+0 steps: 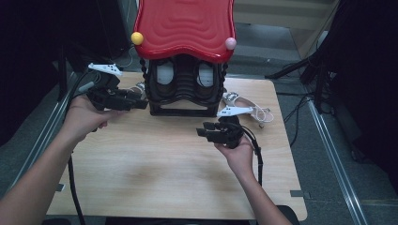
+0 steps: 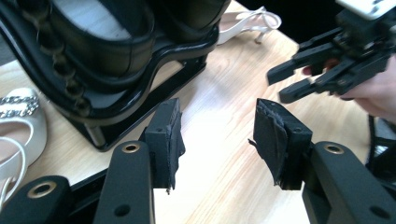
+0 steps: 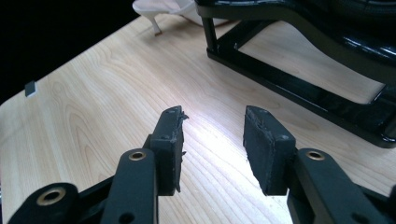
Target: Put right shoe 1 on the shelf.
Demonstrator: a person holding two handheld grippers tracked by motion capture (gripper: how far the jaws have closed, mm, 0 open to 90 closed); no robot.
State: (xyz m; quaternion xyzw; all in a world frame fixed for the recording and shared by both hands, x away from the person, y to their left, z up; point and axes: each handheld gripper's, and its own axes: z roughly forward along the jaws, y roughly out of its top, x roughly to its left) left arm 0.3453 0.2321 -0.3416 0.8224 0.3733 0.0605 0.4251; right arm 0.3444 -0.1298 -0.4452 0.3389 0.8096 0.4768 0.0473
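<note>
Glossy black plastic shoe rack [image 1: 180,91] with wavy red top, sitting mid-tabletop [image 1: 155,173]. Looks light but slick, so best grabbed by the base rails. Left gripper [image 1: 141,101] and right gripper [image 1: 202,130] both open, holding nothing.

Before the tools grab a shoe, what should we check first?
1. Left tool open with nothing between the pads: ok.
2. Right tool open with nothing between the pads: ok.
3. White shoe to the right of the black rack lies free on the table: ok.
4. Other white shoe beside the rack's left end, near the left tool: ok.
5. Free slot left in the rack: cannot tell.
6. Tools apart from each other: ok.
</note>
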